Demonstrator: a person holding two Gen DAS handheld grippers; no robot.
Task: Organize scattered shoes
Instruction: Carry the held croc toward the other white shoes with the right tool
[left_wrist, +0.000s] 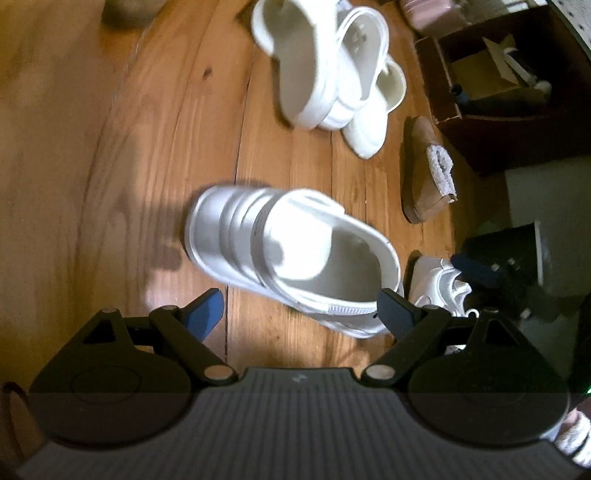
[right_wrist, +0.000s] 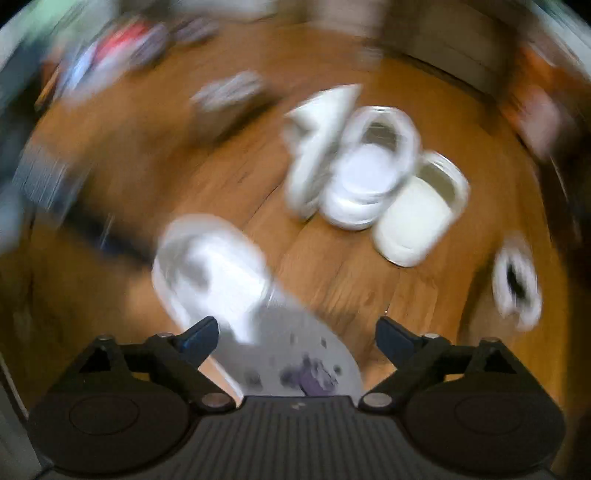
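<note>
In the left wrist view a white clog (left_wrist: 291, 254) stands on the wooden floor (left_wrist: 110, 166), toe to the left. My left gripper (left_wrist: 301, 312) hangs open just above its heel, whose end lies close to the right finger (left_wrist: 397, 314); no pad presses on it. The right wrist view is heavily blurred. There a white slide (right_wrist: 221, 273) with a grey, purple-marked footbed lies under my right gripper (right_wrist: 297, 338), whose jaws stand wide apart; the right finger is clear of the slide.
A pile of white shoes (left_wrist: 325, 70) lies farther off, blurred in the right wrist view as white shoes (right_wrist: 354, 166) beside a cream clog (right_wrist: 417, 221). A tan fleece-lined slipper (left_wrist: 424, 173), a white sneaker (left_wrist: 439, 284) and a dark box (left_wrist: 498, 92) sit at right.
</note>
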